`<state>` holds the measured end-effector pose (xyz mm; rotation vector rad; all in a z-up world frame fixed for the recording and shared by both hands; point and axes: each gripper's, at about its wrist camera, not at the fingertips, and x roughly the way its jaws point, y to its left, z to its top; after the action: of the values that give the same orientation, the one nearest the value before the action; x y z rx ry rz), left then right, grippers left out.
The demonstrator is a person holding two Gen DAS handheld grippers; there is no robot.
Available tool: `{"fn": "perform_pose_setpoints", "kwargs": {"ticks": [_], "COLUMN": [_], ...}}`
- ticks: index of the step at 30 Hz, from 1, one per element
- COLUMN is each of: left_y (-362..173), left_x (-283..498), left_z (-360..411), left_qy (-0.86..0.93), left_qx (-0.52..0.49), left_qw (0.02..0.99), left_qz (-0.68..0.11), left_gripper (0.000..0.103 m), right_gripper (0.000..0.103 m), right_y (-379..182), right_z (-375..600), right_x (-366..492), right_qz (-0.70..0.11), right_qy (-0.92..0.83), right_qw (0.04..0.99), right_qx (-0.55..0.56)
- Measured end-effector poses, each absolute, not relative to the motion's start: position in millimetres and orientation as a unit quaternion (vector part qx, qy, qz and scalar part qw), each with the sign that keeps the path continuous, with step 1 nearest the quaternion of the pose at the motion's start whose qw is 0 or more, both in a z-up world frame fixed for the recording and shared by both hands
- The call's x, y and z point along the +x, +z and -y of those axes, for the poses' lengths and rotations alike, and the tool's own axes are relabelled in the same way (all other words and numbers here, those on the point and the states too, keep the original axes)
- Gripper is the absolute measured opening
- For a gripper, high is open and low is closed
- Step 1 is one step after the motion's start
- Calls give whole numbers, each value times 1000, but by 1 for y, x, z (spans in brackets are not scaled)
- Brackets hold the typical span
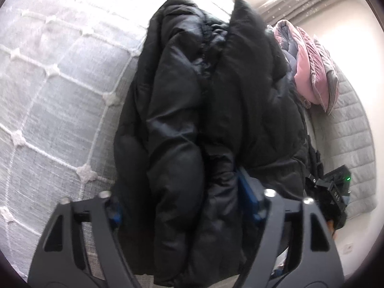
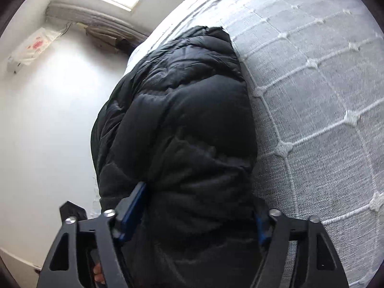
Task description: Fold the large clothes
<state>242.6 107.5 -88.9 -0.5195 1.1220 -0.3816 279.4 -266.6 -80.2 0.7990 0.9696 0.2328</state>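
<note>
- Grey quilted bedding (image 1: 55, 120) with a raised white diamond stitch carries the whole job; on it lies the task's thing, a black puffer jacket (image 1: 204, 110), bunched lengthwise with its near end at the bed's edge.
- Nearest in the left wrist view, the left gripper (image 1: 187, 206) straddles a thick roll of the jacket's near end, its blue pads (image 1: 247, 192) sunk into the padding on both sides: it looks pinched on the bulk, half-wide because the fabric is fat.
- Likewise the right gripper (image 2: 192, 213) has its jaws around the same jacket's near end, pads pressed into the quilted folds.
- For this step, I judge both grips should bite deep enough to catch every layer, then lift together and carry the near end evenly toward the far end, keeping the two hands level so the slippery shell does not slide or twist.
- Down filling will spring back; pressing the fold flat afterwards seems wise.
- Farther off, a pink and grey quilt (image 1: 312, 67) lies against the wall.
- Hard to read: the jacket's hem and sleeves are lost in black-on-black folds, its near edge is cut off below both frames, and how many layers each grip holds cannot be told.
</note>
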Motion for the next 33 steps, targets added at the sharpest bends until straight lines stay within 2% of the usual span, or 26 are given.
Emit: {"fn": "perform_pose_setpoints", "kwargs": {"ticks": [2, 5, 8, 10, 23, 33], "left_y": [-82, -77, -73, -67, -43, -37], "left_x": [241, 241, 242, 241, 232, 231], "left_z": [-102, -99, -101, -98, -87, -92], "left_qy": [-174, -172, -172, -170, -165, -187], "left_qx": [-226, -219, -223, -216, -177, -188], "left_qw": [811, 820, 827, 834, 874, 876], "left_qz": [-510, -500, -487, -478, -421, -402], "left_gripper": [52, 38, 28, 25, 20, 19], "right_gripper": [55, 41, 36, 33, 27, 26], "right_y": [-74, -57, -43, -40, -16, 0], "right_z": [261, 251, 240, 233, 195, 202], "right_x": [278, 276, 275, 276, 255, 235], "right_qz": [-448, -435, -424, -419, -364, -323], "right_qy": [108, 106, 99, 95, 42, 34], "right_qw": [812, 837, 858, 867, 926, 942], "right_qx": [357, 315, 274, 252, 88, 89]}}
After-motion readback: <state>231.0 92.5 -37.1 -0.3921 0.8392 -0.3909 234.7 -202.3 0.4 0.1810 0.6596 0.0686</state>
